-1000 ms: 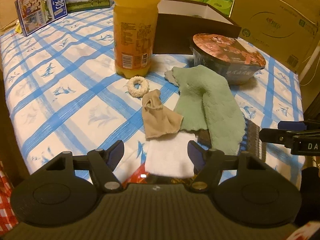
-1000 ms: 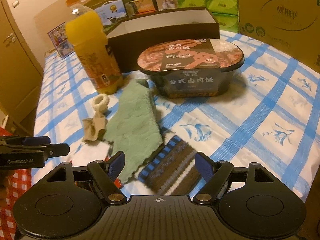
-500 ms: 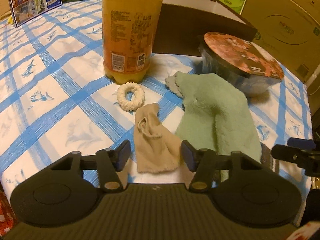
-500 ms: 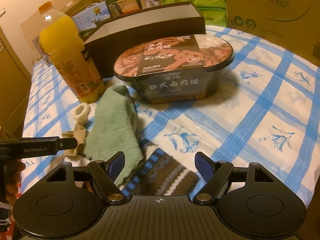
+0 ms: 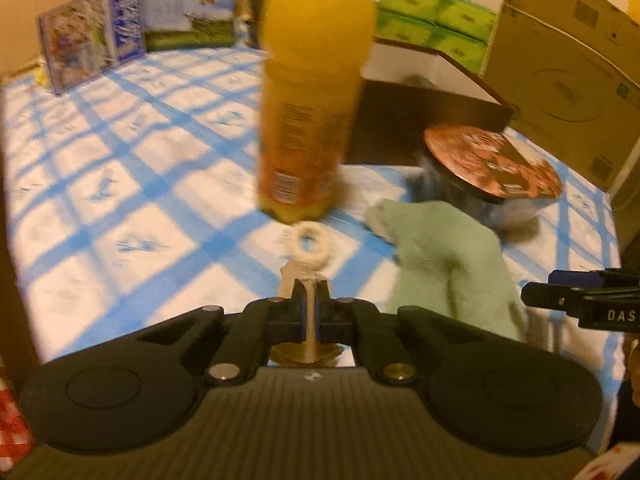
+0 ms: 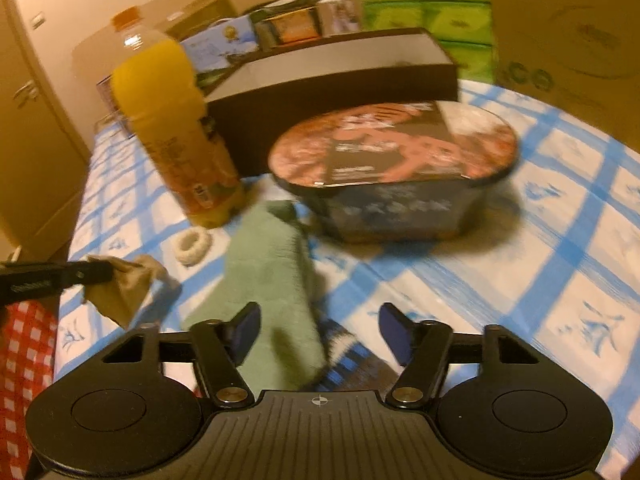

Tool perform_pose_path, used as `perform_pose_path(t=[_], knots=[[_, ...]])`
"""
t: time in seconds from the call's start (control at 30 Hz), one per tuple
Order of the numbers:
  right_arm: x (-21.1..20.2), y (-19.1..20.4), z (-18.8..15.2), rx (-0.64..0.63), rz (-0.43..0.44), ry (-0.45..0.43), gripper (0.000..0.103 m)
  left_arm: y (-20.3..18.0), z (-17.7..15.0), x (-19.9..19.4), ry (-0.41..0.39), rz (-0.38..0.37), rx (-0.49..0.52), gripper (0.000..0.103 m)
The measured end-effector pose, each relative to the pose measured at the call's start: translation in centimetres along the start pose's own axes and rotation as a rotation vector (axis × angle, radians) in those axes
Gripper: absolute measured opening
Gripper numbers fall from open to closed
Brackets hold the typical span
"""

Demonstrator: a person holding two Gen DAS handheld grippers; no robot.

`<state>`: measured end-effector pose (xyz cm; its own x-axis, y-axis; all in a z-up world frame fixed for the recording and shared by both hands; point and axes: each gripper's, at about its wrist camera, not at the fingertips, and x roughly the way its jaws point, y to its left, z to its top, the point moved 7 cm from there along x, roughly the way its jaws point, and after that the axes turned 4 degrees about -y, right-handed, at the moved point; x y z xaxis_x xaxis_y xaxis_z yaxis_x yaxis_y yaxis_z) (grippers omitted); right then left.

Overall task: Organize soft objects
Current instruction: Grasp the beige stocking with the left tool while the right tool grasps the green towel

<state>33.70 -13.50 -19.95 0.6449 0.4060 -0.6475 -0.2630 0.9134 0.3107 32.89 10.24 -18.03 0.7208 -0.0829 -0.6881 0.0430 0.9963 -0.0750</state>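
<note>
Left wrist view: left gripper (image 5: 308, 300) clamped on crumpled beige cloth (image 6: 128, 284); right gripper (image 6: 318, 332) closing around fuzzy green towel (image 6: 268, 264), not yet pinched. Next: lift, carry both to dark open box (image 6: 332, 80).

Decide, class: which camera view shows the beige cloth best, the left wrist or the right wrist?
The right wrist view. There the beige cloth hangs in full side view from the left gripper, lifted off the tablecloth. In the left wrist view the beige cloth appears only as a thin edge pinched between the shut jaws, mostly hidden by them.
</note>
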Motion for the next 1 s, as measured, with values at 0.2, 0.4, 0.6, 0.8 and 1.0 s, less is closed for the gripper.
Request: perform_pose_path(t=[0.2,0.4,0.6,0.8,1.0], knots=[[1.8,2.3,0.2,-0.054,0.036,0.011,0.056,4.0,-0.1,-1.8,-0.012,0.072,-0.033,0.003],[3.3,3.2,0.3,-0.088,0.034,0.023,0.035,6.1,-1.5,-1.5,0.021,0.114,-0.067,0.003],[1.6,4.1,1.3,-0.157,0.077,-0.055,0.008,6.2,-3.0,-1.0,0.054,0.127,-0.083,0.003],[-4.1,4.3,4.3,-0.137,0.179,-0.197,0.008,6.2,-2.9,-1.6,0.044,0.135,-0.084,0.003],[-10.8,2.7,5.5,-0.115,0.214,-0.241,0.008,6.0,-3.0,-2.4,0.033,0.132,-0.081,0.003]])
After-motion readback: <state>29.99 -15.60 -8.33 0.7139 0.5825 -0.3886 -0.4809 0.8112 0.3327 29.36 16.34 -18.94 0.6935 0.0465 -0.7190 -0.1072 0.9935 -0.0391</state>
